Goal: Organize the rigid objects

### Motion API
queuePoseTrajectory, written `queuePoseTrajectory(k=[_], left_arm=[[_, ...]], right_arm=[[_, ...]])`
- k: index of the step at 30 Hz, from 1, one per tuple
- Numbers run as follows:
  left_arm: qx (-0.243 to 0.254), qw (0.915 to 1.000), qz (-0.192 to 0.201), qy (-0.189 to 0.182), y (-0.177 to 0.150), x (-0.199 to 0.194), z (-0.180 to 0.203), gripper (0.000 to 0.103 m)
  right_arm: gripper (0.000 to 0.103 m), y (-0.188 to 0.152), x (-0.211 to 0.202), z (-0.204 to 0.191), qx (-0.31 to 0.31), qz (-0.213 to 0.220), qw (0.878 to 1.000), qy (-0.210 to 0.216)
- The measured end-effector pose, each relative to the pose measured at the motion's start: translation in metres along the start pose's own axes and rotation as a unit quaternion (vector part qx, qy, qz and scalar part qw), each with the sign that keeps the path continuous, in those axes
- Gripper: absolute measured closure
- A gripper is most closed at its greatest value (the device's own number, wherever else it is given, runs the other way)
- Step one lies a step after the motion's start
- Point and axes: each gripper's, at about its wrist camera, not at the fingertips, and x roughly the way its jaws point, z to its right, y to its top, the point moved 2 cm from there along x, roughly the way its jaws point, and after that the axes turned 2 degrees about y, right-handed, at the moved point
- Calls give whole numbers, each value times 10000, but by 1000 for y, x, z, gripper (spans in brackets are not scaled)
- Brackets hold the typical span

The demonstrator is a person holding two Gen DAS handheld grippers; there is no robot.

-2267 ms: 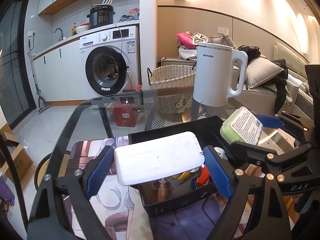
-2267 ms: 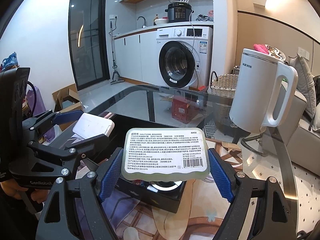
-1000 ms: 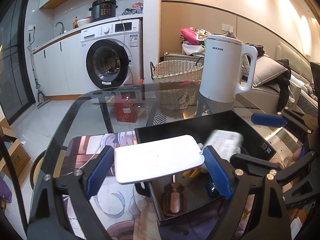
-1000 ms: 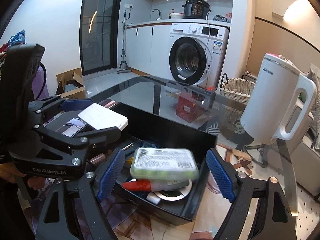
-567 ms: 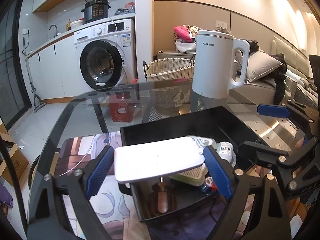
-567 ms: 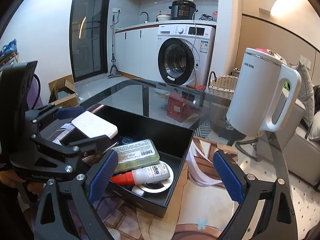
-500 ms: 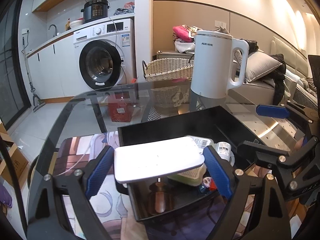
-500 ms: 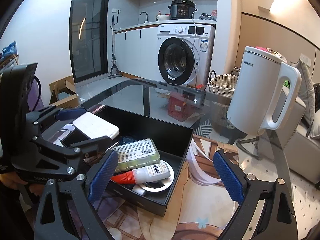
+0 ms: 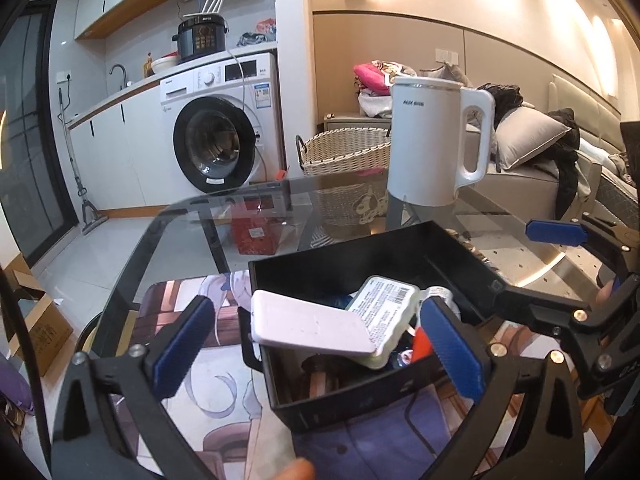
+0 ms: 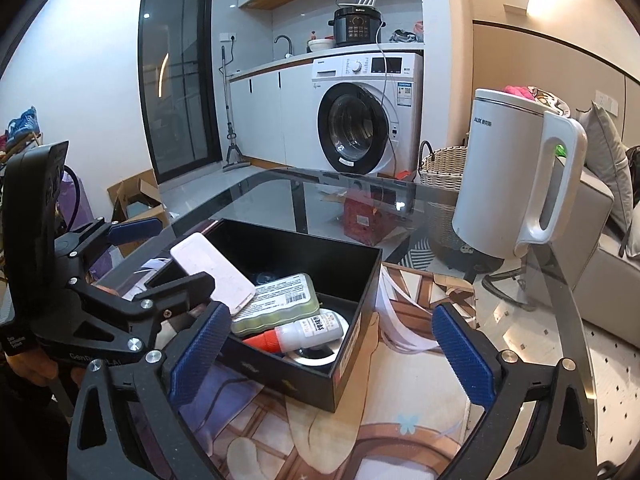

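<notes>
Both fingers spread, empty. White slab (image 9: 312, 326) lies tilted on green case (image 9: 386, 312), overhanging black box (image 9: 456, 248) wall; your nudge could tip it out.

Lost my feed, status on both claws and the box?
Left claw open, white case loose atop green case. Right claw open, empty. Both cases in black box. Nothing blocking.

Warm wall lamps glared at my far right; the glass table (image 9: 192, 240) reflected them, fisheye edges bent dark.
</notes>
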Motion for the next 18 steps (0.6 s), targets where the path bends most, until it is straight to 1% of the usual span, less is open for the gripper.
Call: queuePoseTrajectory(k=[10, 18], left_arm=[[-225, 9997, 92, 65, -8, -30, -3, 0], [-386, 9990, 96, 180, -19, -35, -10, 0]], right_arm=[[1, -14, -20, -6, 80, 56, 9999, 86], [1, -24, -28, -20, 53, 195, 9998, 82]])
